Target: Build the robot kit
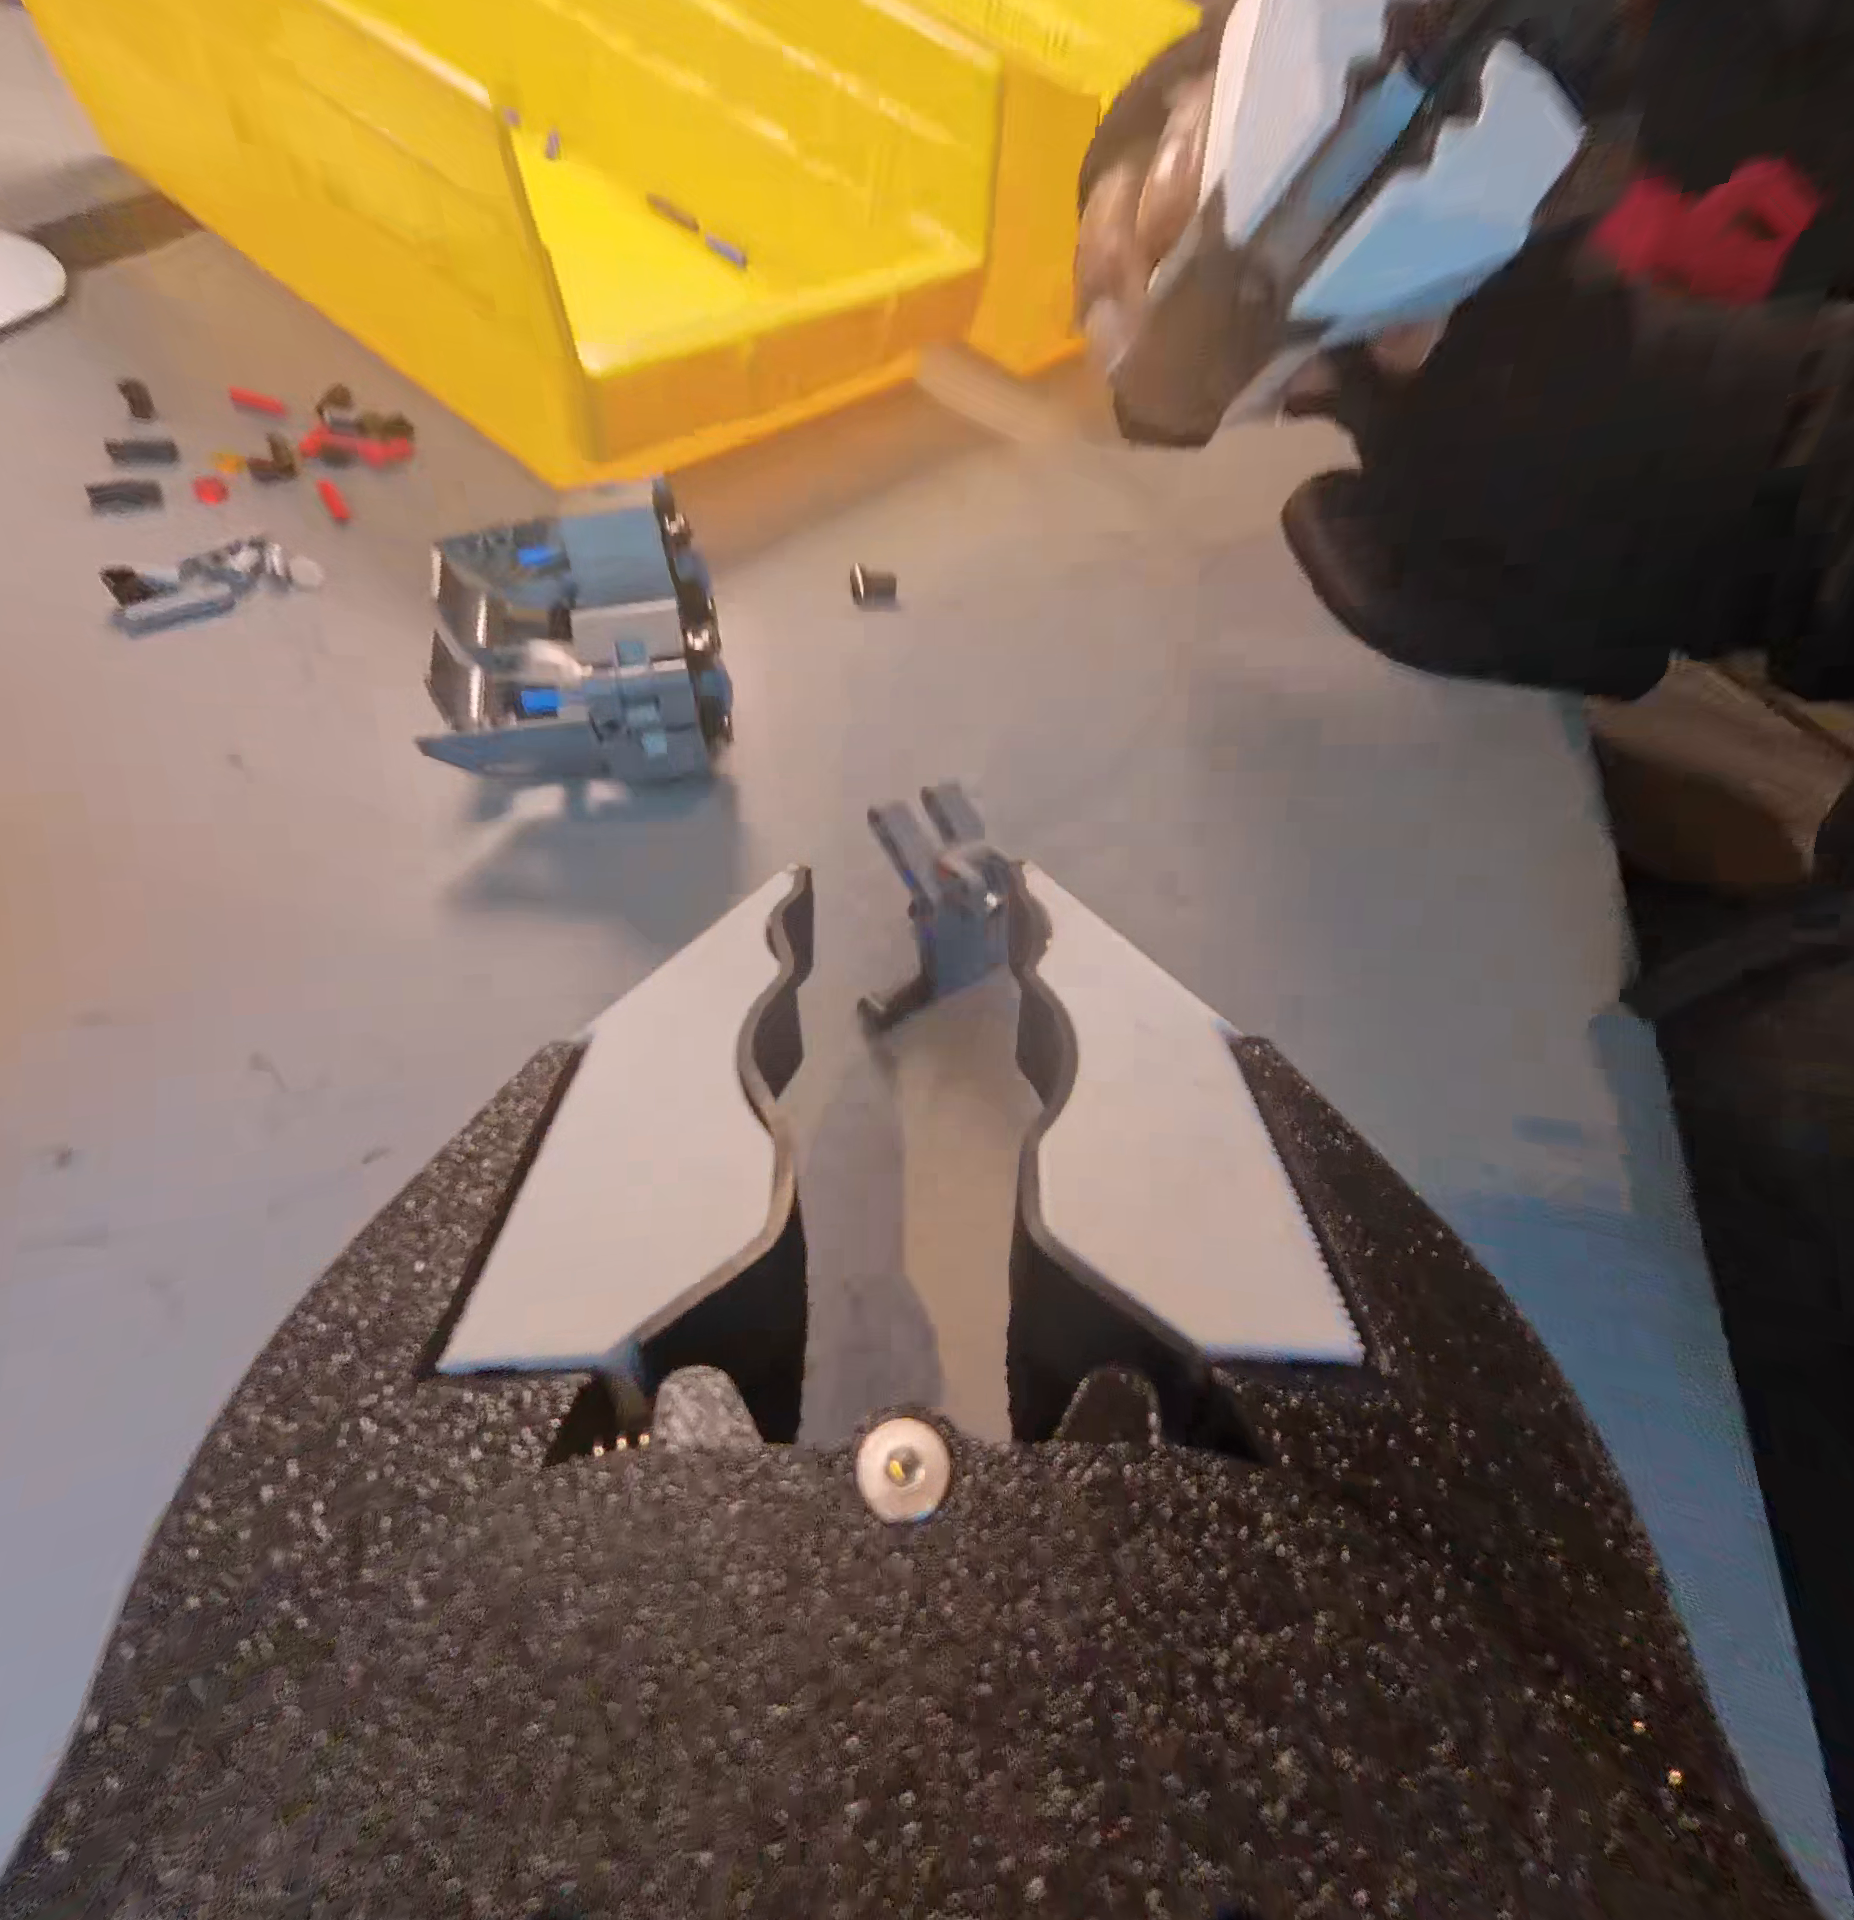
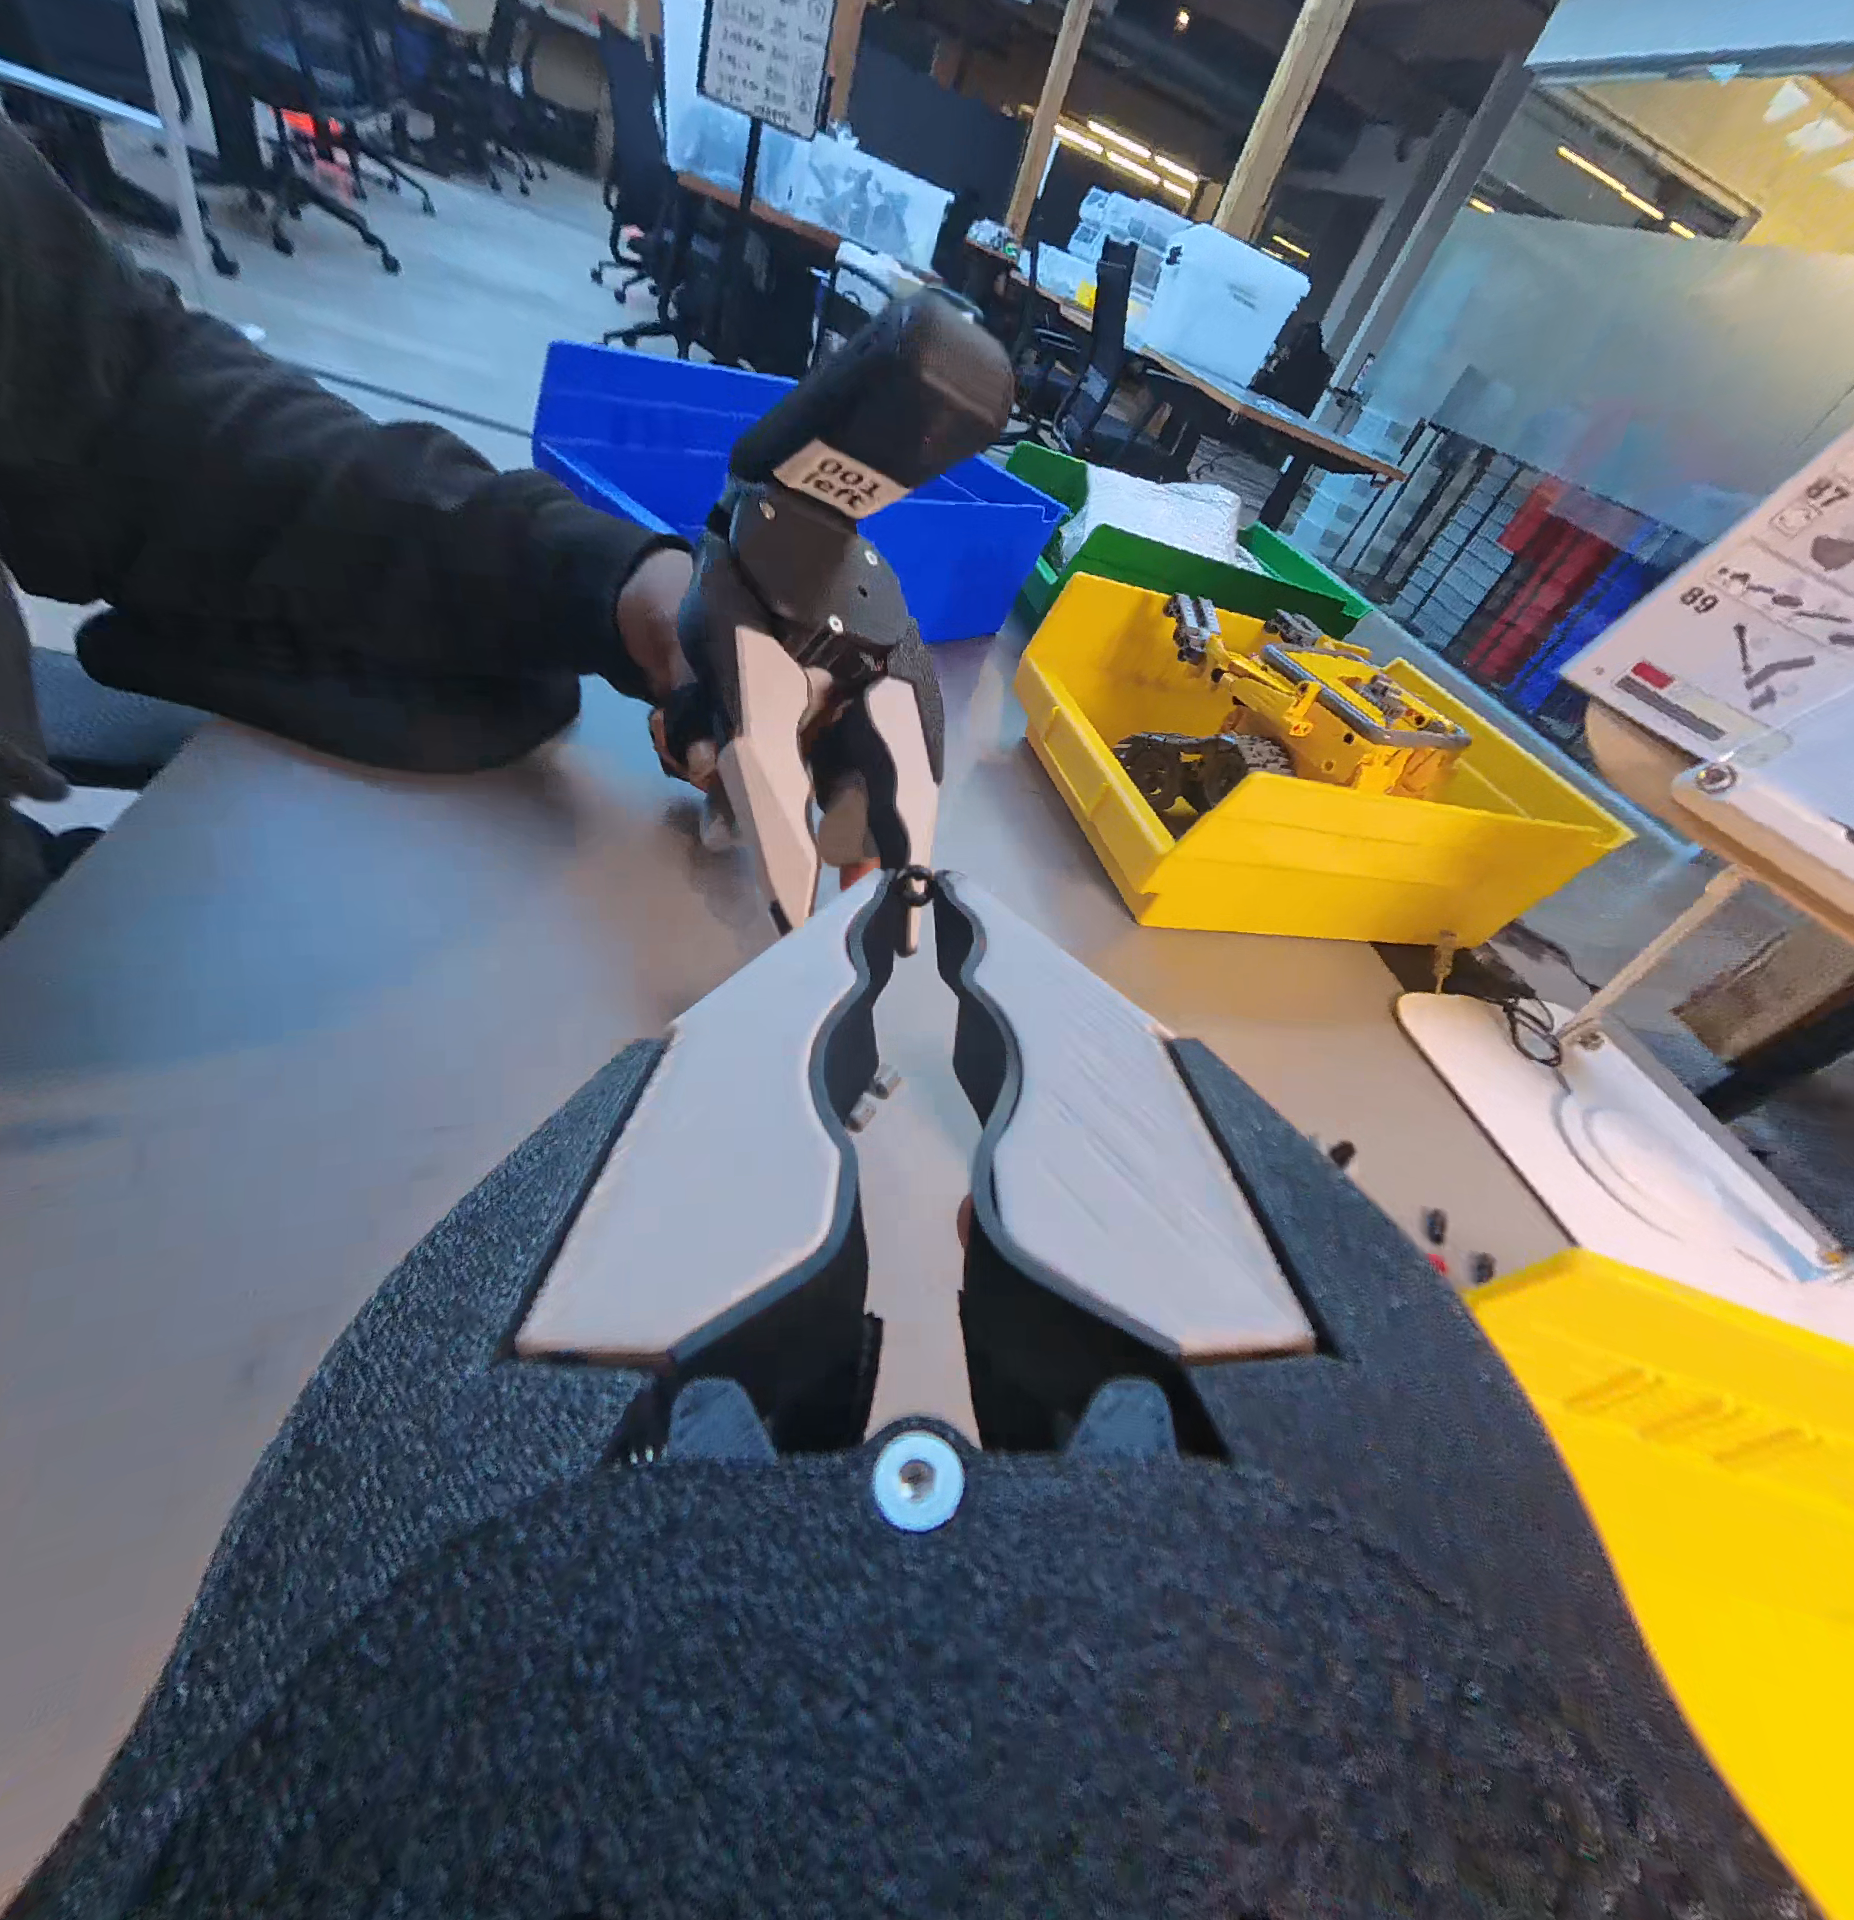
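My left gripper [image 1: 912, 883] is open and low over the grey table. A small grey brick piece [image 1: 944, 914] lies on the table between its fingertips, against the right finger. My right gripper [image 2: 912, 885] is shut on a small black ring-shaped piece [image 2: 912, 889] at its very tips, held above the table. The left gripper [image 2: 850, 914] shows just beyond it in the right wrist view, held by a hand, tips down at the table. The right gripper [image 1: 1245, 301] appears blurred at the top right of the left wrist view.
A grey brick assembly [image 1: 580, 644] lies ahead on the left, with loose red and black pieces [image 1: 258, 457] and a small black piece [image 1: 873, 584] nearby. Yellow bins [image 1: 694, 208], one holding a yellow tracked model [image 2: 1318, 717], a blue bin [image 2: 694, 436], a green bin [image 2: 1162, 551] and instruction pages [image 2: 1785, 623] surround the work area. The left gripper's tips are roughly 11 cm from the right gripper's.
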Motion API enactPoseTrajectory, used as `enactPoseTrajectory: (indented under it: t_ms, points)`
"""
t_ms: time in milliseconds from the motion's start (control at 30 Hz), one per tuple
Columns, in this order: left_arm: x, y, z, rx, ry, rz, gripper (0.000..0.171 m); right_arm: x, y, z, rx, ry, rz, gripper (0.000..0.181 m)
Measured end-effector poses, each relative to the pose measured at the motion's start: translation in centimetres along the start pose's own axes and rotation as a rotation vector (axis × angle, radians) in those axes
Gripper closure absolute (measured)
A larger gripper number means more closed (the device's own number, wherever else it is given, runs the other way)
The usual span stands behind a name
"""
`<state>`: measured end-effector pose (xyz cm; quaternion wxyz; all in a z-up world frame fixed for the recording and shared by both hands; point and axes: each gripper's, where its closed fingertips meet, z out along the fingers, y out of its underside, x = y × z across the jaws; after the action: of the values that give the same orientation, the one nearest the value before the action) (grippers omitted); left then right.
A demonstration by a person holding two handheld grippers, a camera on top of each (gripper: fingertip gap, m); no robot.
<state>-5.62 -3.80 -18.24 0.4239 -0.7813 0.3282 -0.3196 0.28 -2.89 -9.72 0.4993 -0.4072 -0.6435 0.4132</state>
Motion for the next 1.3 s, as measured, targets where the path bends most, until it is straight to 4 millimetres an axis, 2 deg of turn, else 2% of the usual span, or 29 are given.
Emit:
enactPoseTrajectory:
  t_ms: [100, 233, 500, 767, 900, 1067, 1300]
  points:
    - [0.1, 2.2, 1.3, -0.115, 0.038, 0.008, 0.130, -0.7, 1.2, -0.9, 0.016, -0.027, 0.099, 0.175]
    - [0.2, 2.6, 2.9, -0.215, 0.034, 0.090, 0.130, -1.8, 3.1, -1.5, -0.010, -0.048, 0.157, 0.175]
    - [1.1, 3.5, 4.3, -0.275, 0.003, 0.114, 0.150, -0.9, 4.0, -1.8, -0.012, -0.037, 0.230, 0.175]
    - [1.8, 3.7, 3.8, -0.250, -0.004, 0.069, 0.160, -0.3, 4.6, -1.8, -0.016, -0.018, 0.265, 0.174]
    - [2.3, 3.4, 3.7, -0.225, 0.042, 0.014, 0.153, -0.3, 4.8, -1.7, -0.025, -0.012, 0.273, 0.174]
    - [2.3, 3.1, 4.6, -0.223, 0.023, -0.018, 0.149, -0.3, 4.8, -1.7, -0.031, -0.012, 0.274, 0.174]
    - [2.0, 2.7, 5.9, -0.238, -0.063, 0.036, 0.160, 0.0, 4.6, -1.9, -0.027, 0.000, 0.278, 0.175]
